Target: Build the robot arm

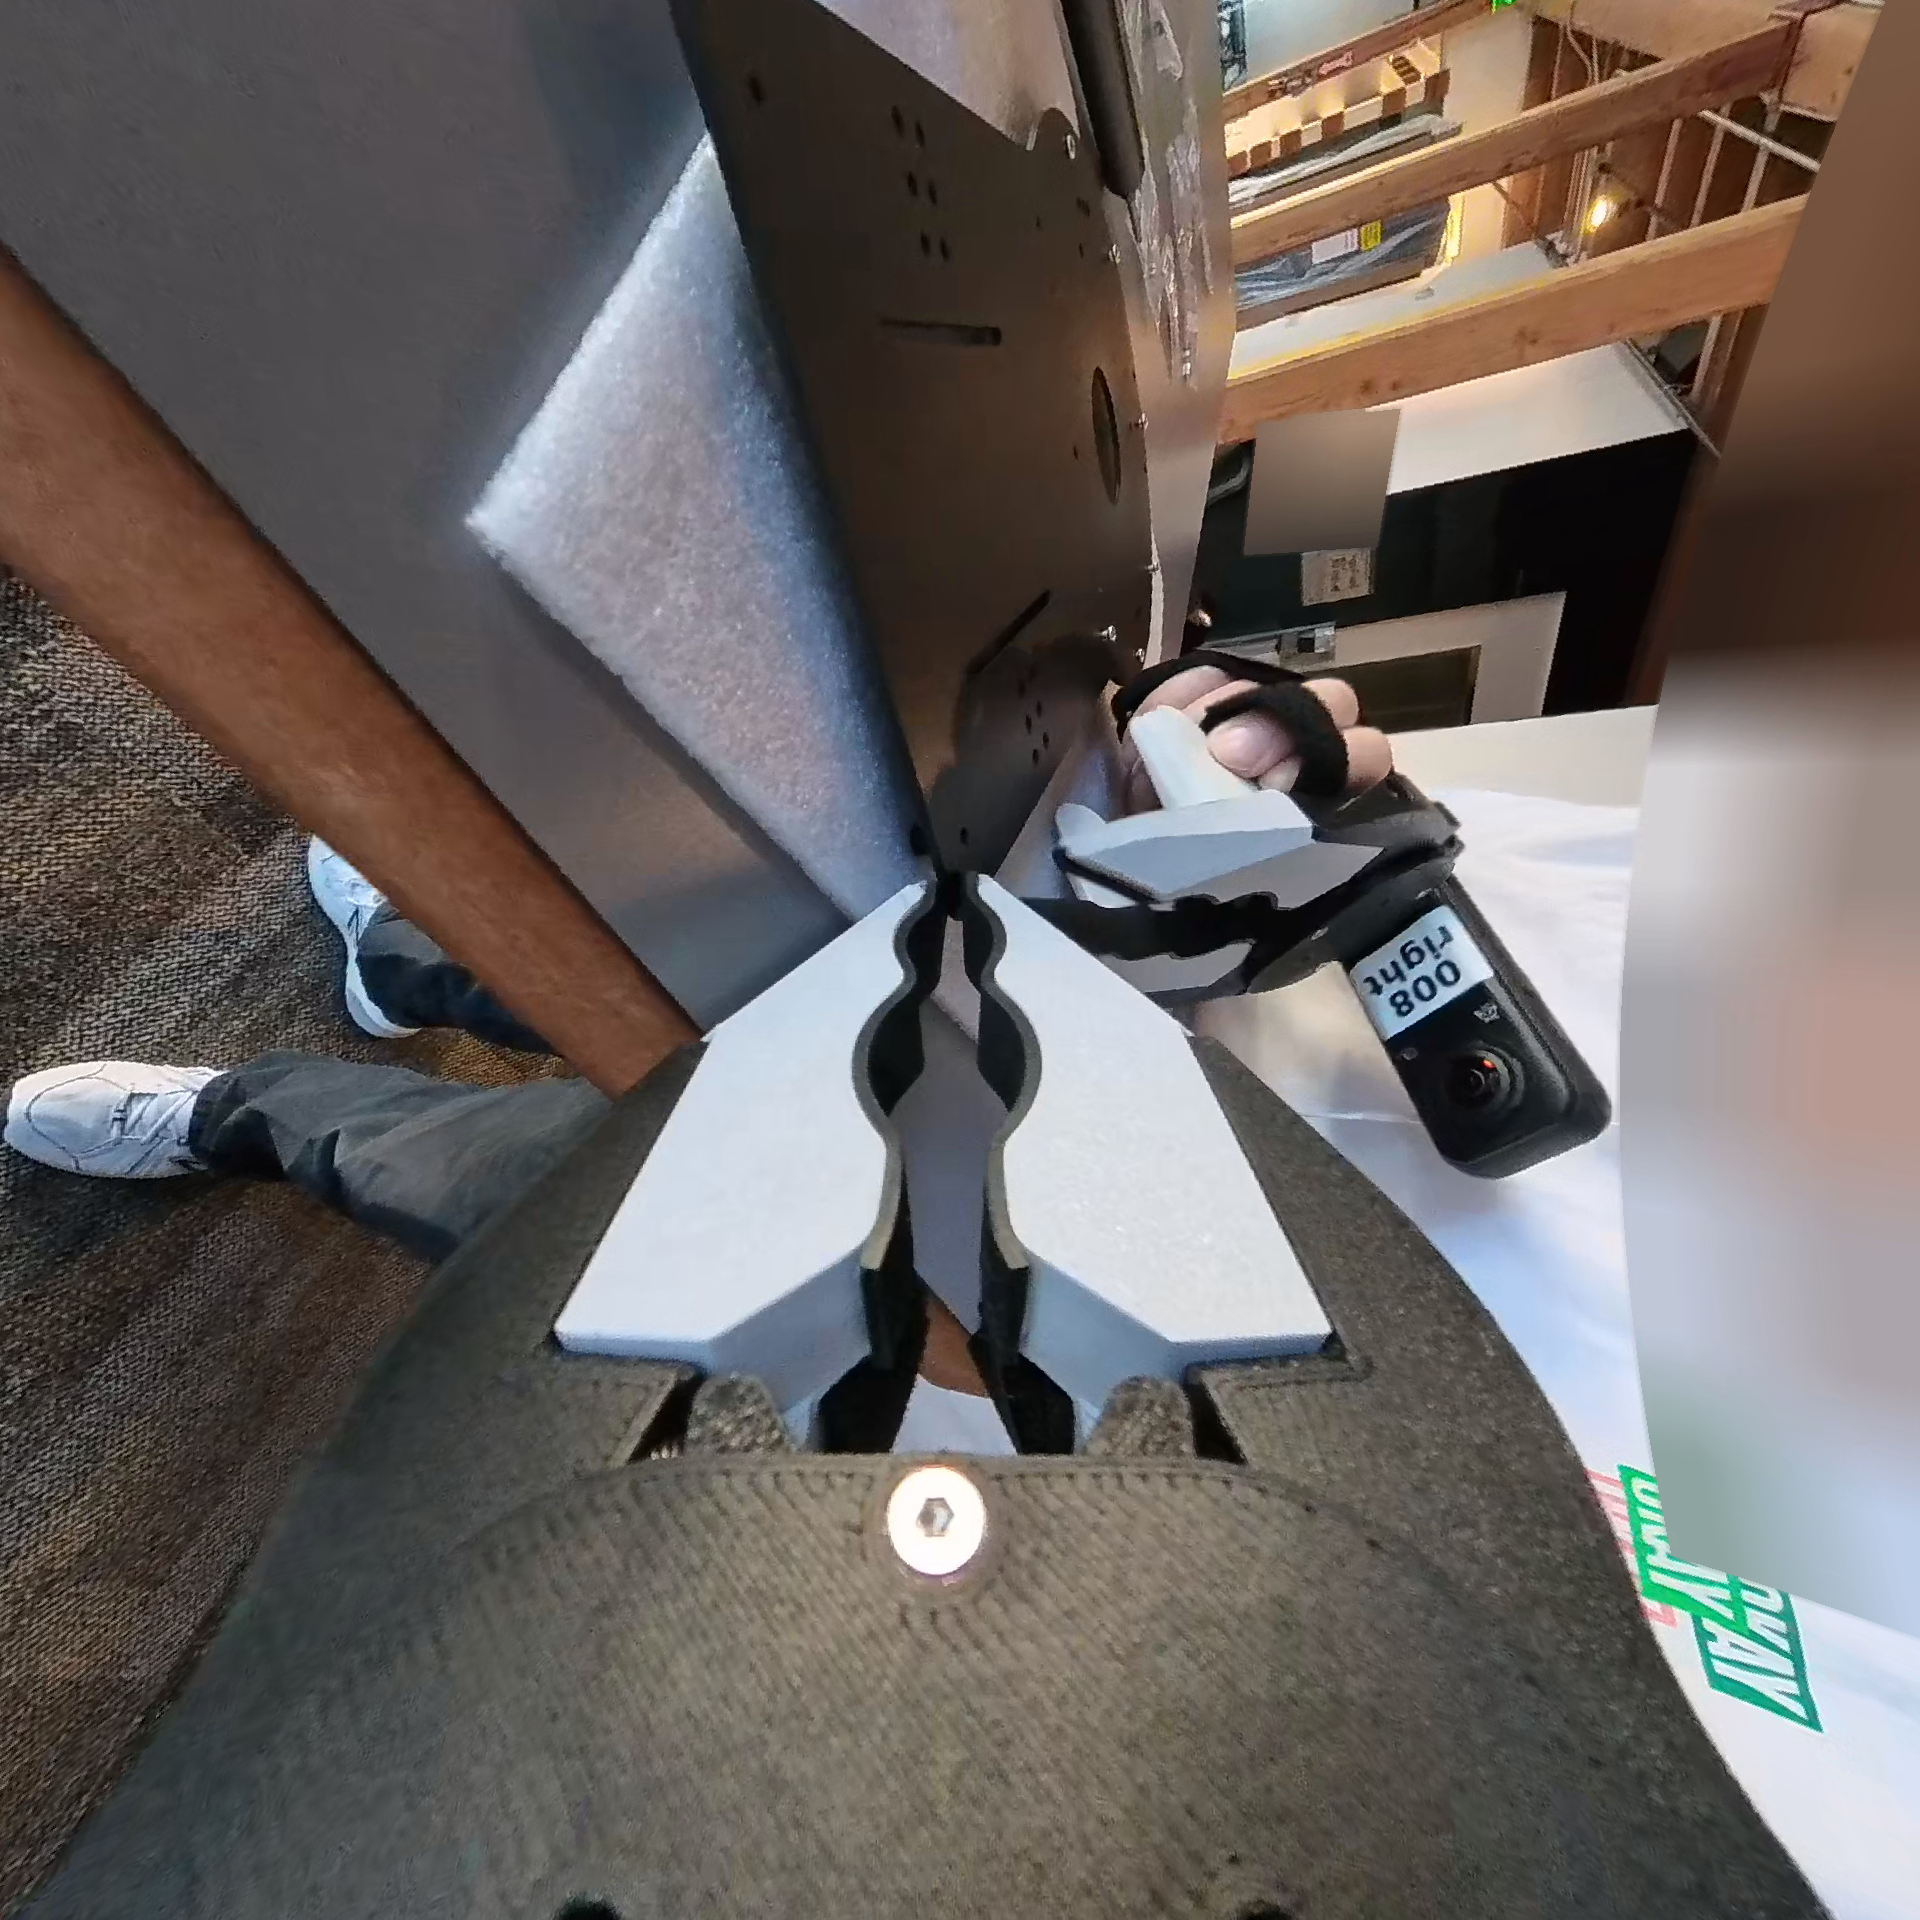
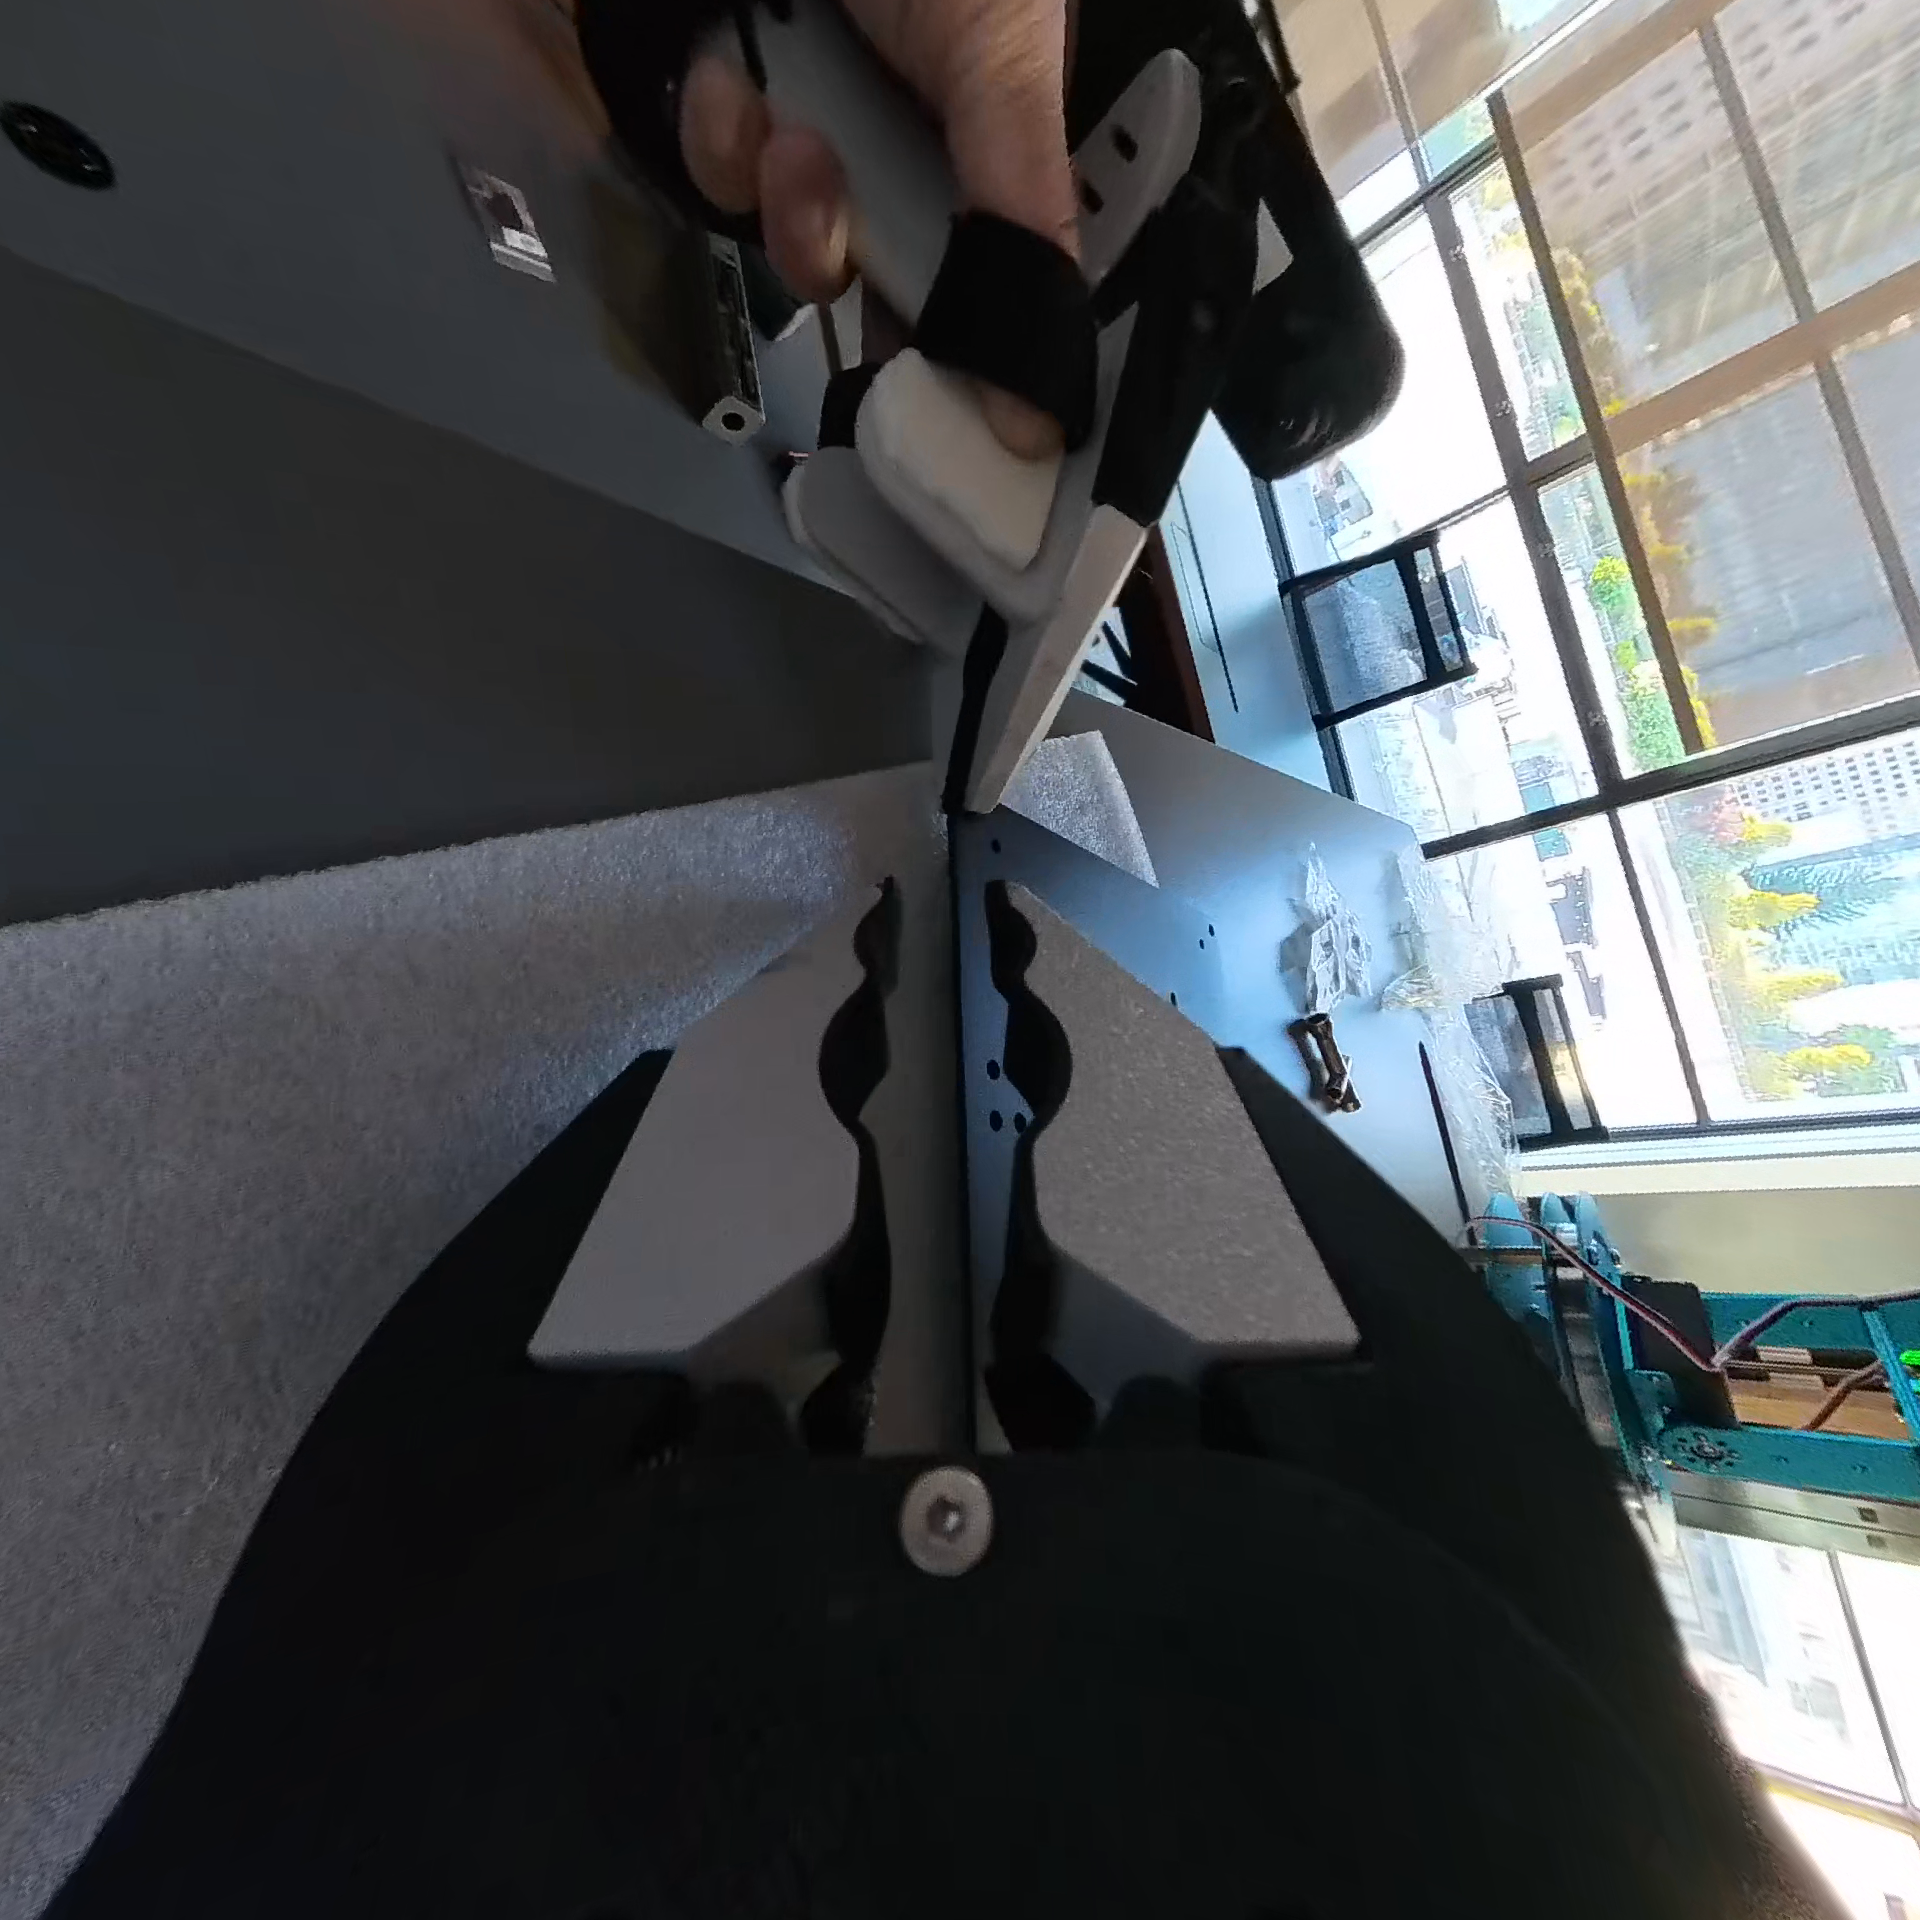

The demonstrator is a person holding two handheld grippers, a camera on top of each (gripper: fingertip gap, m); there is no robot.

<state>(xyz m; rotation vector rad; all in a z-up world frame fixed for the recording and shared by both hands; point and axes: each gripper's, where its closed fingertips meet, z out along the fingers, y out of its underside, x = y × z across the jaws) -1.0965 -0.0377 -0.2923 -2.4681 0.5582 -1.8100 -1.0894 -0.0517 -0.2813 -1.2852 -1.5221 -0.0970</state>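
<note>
A dark metal plate (image 1: pixel 935 312) with drilled holes and slots is tilted up on edge. My left gripper (image 1: pixel 951 896) is shut on its lower edge, fingertips pinched together on it. A white foam sheet (image 1: pixel 665 540) lies behind the plate. In the right wrist view the plate (image 2: pixel 963 1039) runs edge-on between the jaws of my right gripper (image 2: pixel 943 888), which stand close on both sides of it. The left gripper (image 2: pixel 982 774), held by a hand, grips the same plate farther ahead. The right gripper (image 1: pixel 1132 862) also shows in the left wrist view at the plate's corner.
A wooden table edge (image 1: pixel 260 665) runs by a carpet where a person's legs and white shoes (image 1: pixel 104 1117) stand. White paper with green print (image 1: pixel 1538 1351) covers the table. Small metal standoffs (image 2: pixel 1325 1060), clear plastic bags (image 2: pixel 1330 935) and a teal machine (image 2: pixel 1766 1382) sit by large windows (image 2: pixel 1714 520). The grippers are tip to tip, or close to it.
</note>
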